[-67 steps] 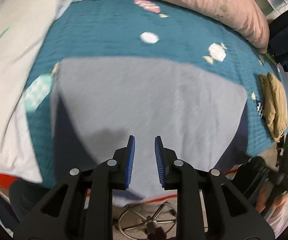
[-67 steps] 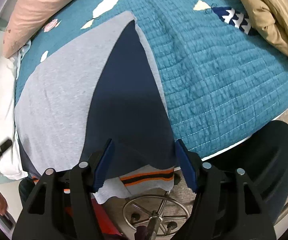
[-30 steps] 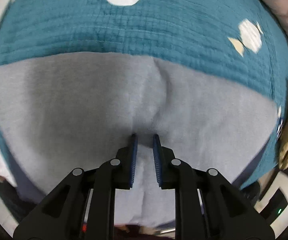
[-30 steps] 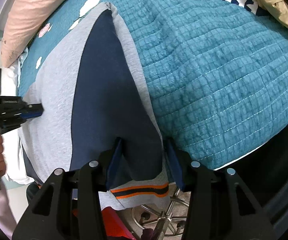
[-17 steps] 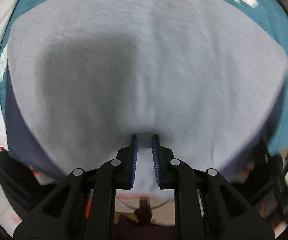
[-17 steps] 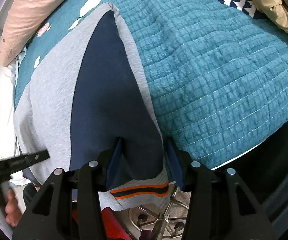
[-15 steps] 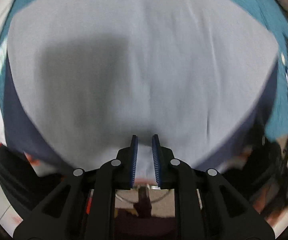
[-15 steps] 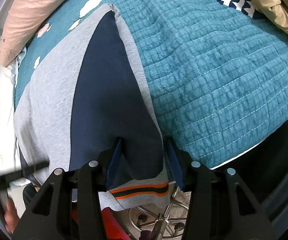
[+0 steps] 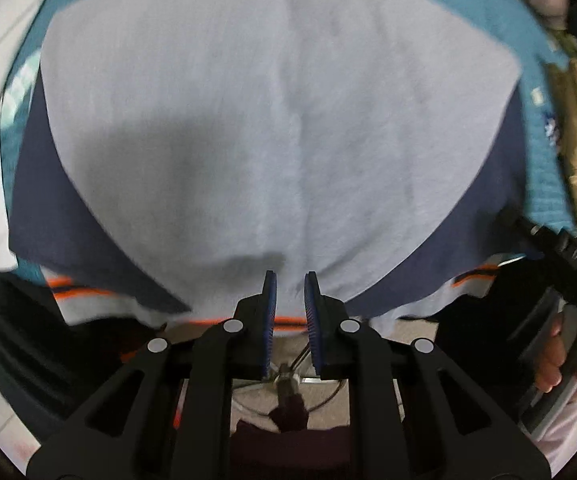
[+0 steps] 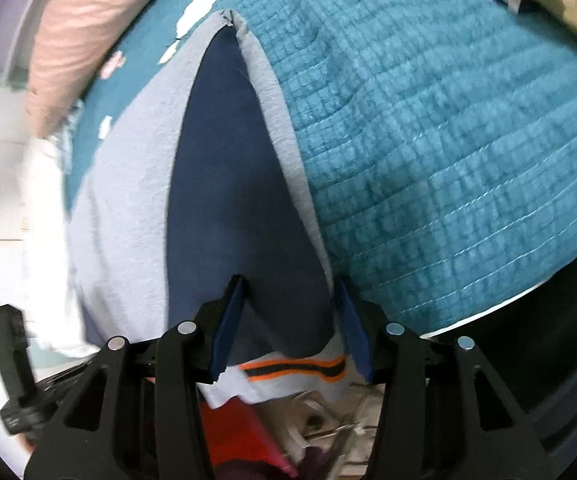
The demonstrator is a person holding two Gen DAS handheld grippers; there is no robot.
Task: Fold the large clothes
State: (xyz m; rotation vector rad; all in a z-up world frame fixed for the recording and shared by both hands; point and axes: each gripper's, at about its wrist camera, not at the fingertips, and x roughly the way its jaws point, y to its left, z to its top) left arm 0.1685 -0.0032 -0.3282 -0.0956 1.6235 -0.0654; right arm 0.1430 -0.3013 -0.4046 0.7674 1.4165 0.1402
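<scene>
Grey sweatshirt (image 9: 288,120) spread over the teal quilt (image 10: 448,140), filling the centre of both views. Left gripper (image 9: 289,280), lower centre: jaws narrowly apart, a grey fold running between them; grip uncertain. Right gripper (image 10: 290,284), lower centre: jaws half open, straddling the navy sleeve (image 10: 240,200).

— What stayed unclear?
— Beyond the left gripper (image 9: 290,280), the grey garment (image 9: 280,120) was smeared by blur, so any pinch was unreadable.
— And the right gripper (image 10: 290,286)?
— Its pads covered the cloth's edges — contact uncertain.
</scene>
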